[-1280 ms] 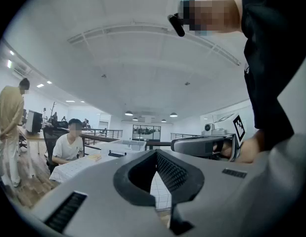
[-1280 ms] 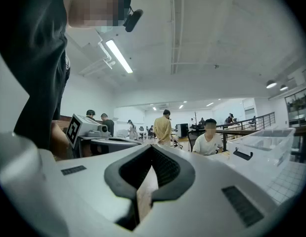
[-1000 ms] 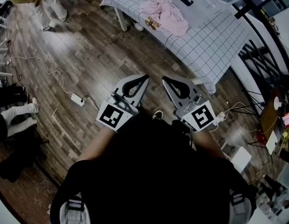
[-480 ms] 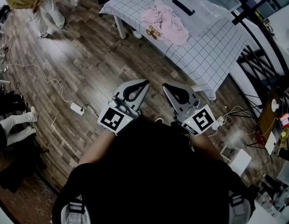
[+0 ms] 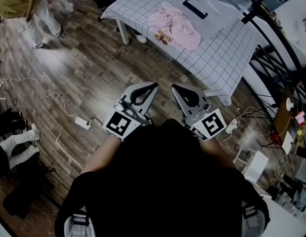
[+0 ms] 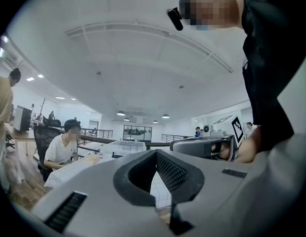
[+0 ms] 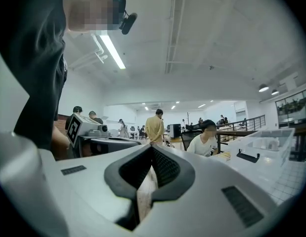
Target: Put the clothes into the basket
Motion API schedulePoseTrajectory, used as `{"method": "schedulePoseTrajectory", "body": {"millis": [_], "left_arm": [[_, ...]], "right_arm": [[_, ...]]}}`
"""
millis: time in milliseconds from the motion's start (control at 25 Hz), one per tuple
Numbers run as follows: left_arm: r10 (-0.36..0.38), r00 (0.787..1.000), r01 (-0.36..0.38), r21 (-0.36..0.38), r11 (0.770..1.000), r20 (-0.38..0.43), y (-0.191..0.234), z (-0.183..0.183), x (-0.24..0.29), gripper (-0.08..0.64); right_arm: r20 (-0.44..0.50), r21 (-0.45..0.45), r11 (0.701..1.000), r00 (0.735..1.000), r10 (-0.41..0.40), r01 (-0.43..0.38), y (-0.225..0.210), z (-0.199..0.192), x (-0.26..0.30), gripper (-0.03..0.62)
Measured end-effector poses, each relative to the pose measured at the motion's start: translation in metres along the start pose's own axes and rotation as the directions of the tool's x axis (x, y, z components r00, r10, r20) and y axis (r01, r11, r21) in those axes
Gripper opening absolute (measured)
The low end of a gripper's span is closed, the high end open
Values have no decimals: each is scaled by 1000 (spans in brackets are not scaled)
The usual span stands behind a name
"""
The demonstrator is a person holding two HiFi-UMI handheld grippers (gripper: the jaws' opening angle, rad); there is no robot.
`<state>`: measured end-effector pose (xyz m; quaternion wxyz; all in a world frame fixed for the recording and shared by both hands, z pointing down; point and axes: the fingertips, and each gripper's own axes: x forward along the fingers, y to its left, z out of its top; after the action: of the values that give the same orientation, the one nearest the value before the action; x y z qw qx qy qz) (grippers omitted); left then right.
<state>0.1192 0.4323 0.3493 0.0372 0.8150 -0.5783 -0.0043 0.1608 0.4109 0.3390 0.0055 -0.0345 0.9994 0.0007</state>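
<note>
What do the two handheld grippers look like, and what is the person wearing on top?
The left gripper and right gripper are matching light grey wedge-shaped shells that taper to the tips. Each has a black-rimmed teardrop opening with ribbed black pads inside. Each carries a cube with black-and-white square markers at the back. The person wears a black top.

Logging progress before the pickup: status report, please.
Left gripper shut, empty; right gripper shut, empty. Pink clothes on table, beside basket. Nothing blocking the approach.
</note>
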Motion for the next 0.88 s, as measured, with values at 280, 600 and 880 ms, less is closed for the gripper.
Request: {"method": "schedulePoseTrajectory", "body": {"millis": [280,600,880], "left_arm": [[-13,1000,12,-22,1000,-6,26,-7,-1,3],[-1,1000,1,-27,1000,6,62,-7,23,3],[3,1000,-3,-26,1000,4,104,-1,63,3]], "right_arm": [[-18,18,999,999,-34,35,-10,-7,22,17],[-15,29,999,999,-30,30,-46,-16,51,17],[-15,24,999,999,-32,32,-98,-17,81,18]]}}
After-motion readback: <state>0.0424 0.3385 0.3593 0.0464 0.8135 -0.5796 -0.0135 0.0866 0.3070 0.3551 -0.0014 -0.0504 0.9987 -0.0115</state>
